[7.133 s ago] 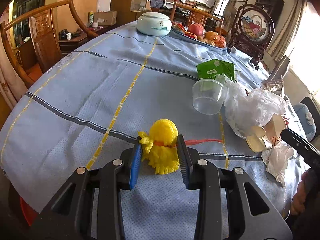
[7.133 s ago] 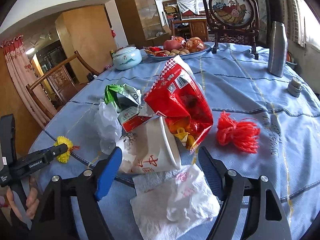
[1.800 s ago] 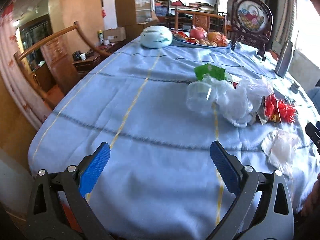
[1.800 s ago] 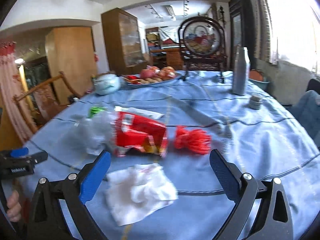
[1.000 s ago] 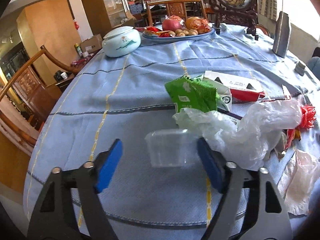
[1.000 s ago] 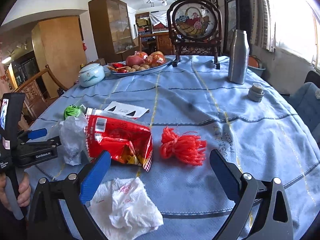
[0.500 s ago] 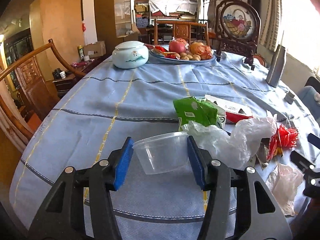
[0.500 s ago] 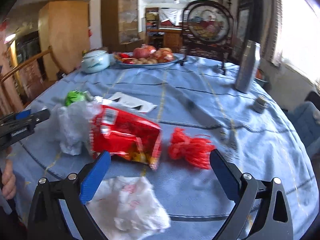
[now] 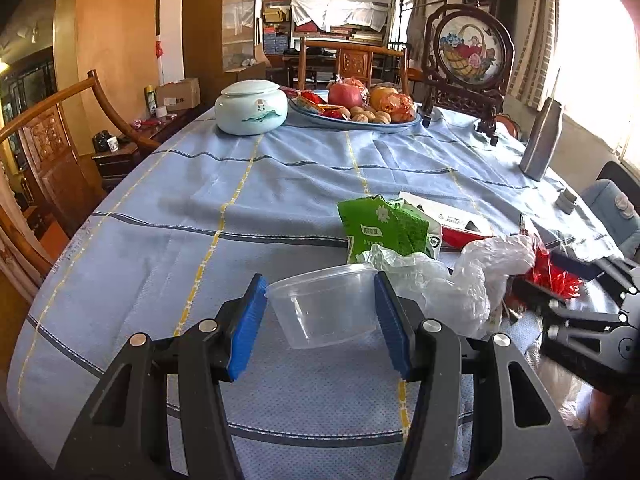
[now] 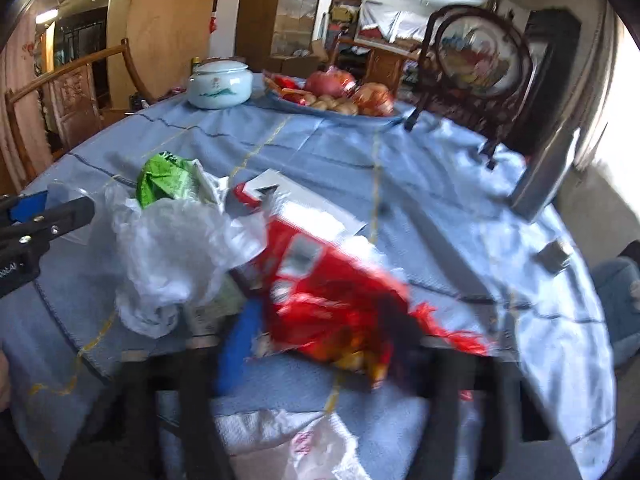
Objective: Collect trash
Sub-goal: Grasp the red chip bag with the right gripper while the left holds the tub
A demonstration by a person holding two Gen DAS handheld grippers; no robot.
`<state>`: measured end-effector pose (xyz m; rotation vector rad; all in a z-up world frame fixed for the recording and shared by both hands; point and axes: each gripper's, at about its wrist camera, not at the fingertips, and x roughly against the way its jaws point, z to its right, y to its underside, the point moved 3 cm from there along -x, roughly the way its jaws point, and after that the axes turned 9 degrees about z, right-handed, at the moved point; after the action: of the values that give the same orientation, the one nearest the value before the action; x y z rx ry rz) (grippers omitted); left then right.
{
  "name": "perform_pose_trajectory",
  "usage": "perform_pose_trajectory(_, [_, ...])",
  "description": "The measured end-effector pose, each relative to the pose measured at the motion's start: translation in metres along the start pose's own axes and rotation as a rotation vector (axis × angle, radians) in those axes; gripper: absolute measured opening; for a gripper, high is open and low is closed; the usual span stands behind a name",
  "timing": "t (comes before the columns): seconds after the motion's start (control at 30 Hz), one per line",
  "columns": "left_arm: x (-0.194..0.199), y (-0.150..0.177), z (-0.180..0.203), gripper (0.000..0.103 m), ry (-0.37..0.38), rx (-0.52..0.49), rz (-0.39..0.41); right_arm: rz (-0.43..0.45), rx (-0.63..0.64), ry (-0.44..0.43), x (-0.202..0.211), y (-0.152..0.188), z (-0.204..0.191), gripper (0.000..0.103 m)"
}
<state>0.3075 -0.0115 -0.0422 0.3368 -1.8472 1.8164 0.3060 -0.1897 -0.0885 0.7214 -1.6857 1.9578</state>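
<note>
Over blue tablecloth (image 9: pixel 280 184), left tool (image 9: pixel 320 316) clamps clear tub (image 9: pixel 326 304).

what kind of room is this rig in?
Most likely a home dining room: a large table under a blue tablecloth, carved wooden chairs around it, a fruit platter and a lidded ceramic jar on top, and a cabinet behind.

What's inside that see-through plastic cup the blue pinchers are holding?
Nothing: the clear plastic cup held by the left gripper looks empty, and the blue tablecloth shows through it. Whatever lies under the crumpled white bag beside it is hidden.
</note>
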Motion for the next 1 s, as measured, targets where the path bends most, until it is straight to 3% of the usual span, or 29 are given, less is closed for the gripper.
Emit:
perform_pose_trajectory(0.07, [-0.001, 0.0, 0.002, 0.054, 0.0, -0.01, -0.004, 0.008, -0.056, -0.03, 0.001, -0.001, 0.008, 0.022])
perform_pose_trajectory(0.13, [-0.001, 0.001, 0.004, 0.054, -0.005, -0.019, -0.004, 0.033, -0.089, -0.04, 0.006, -0.002, 0.014, 0.016])
perform_pose_trajectory(0.33, [-0.001, 0.0, 0.004, 0.054, -0.025, -0.021, 0.004, 0.123, -0.135, -0.039, 0.022, -0.003, 0.023, 0.009])
perform_pose_trajectory(0.5, [0.0, -0.001, 0.002, 0.054, -0.015, -0.004, 0.008, 0.236, -0.134, -0.048, 0.045, -0.009, 0.025, 0.008])
perform_pose_trajectory(0.7, [0.013, -0.004, -0.006, 0.054, 0.007, 0.047, 0.02, 0.289, -0.167, -0.105, 0.075, -0.019, 0.03, 0.008])
perform_pose_trajectory(0.8, [0.03, -0.005, -0.009, 0.054, 0.021, 0.08, 0.026, 0.324, -0.142, -0.104, 0.096, -0.023, 0.026, 0.008])
perform_pose_trajectory(1.0, [0.074, -0.002, -0.008, 0.054, -0.027, 0.05, 0.076, 0.362, -0.133, -0.139, 0.127, -0.019, 0.014, 0.008])
